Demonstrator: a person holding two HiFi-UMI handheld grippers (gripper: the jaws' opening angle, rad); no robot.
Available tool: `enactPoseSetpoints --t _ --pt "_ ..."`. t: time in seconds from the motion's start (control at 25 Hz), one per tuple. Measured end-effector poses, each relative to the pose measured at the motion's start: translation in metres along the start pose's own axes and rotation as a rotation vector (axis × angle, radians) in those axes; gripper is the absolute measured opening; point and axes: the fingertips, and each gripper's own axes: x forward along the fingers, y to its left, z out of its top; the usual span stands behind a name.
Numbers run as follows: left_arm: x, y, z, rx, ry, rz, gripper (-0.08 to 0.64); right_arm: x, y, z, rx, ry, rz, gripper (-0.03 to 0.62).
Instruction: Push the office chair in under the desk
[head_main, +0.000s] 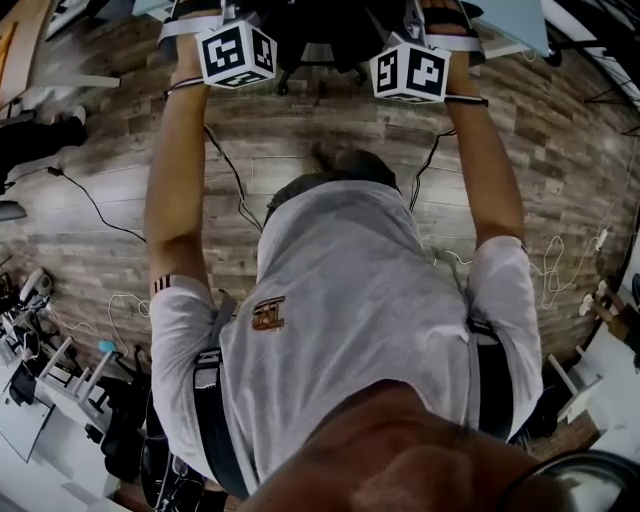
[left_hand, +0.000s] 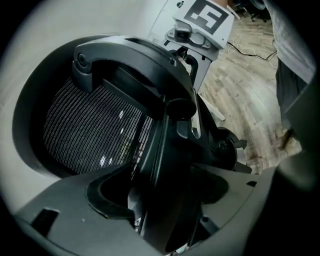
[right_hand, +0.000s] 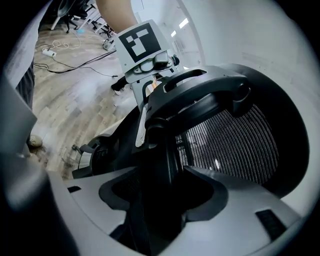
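While the head view puts the office chair (head_main: 322, 42) straight ahead of both jaw pairs, our left gripper (left_hand: 160, 200), in its view, clamps the backrest spine (left_hand: 155, 145) running lengthwise between its jaws; our right gripper (right_hand: 159, 200), in its view, grips likewise, equally near.

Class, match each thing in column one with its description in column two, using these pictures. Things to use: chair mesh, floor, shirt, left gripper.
Column one:
1. chair mesh
2. floor
3. shirt
4. left gripper

Column two:
a. pale grey cloth
b. clamped on the chair frame
c. black weave
d. wood planks

Pairs: 1-c, 2-d, 3-a, 4-b
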Motion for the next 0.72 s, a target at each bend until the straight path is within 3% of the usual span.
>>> enactPoseSetpoints --t 0.4,0.72 --pt "0.045 0.025 0.004 -0.009 0.046 0.003 0.342 0.033 -0.028 -0.028 -0.014 0.014 0.016 0.258" --pt "0.059 0.032 0.01 -0.02 0.036 0.018 0.345 0.041 -0.037 -0.039 -0.016 -0.051 0.018 0.259"
